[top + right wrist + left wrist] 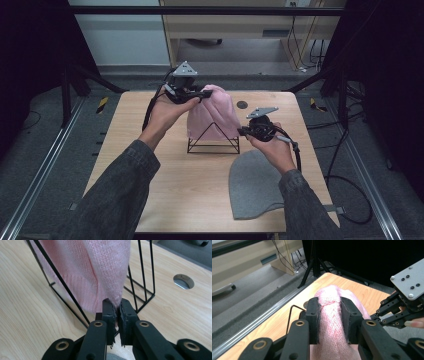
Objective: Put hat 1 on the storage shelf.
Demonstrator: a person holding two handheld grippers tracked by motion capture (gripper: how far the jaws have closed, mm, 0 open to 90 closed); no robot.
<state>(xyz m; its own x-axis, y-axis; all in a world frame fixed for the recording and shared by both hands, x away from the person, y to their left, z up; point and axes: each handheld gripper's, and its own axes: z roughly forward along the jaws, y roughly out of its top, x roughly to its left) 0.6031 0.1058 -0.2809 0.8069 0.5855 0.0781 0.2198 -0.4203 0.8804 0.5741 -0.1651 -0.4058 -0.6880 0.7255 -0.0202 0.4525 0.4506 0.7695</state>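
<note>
Two knit hats: the pink one (214, 116), draped on one black wire stand (213, 142), was pinched by the left gripper (204, 95) at its top and the right gripper (243, 131) at its hem; the grey one (255, 185) lay flat nearby.

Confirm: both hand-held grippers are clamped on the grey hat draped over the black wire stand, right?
Wrong colour. The hat over the black wire stand is the pink hat; the grey hat lies flat on the table, untouched. The left hand-held gripper pinches its top in the left gripper view; the right hand-held gripper clamps its lower edge in the right gripper view.
</note>
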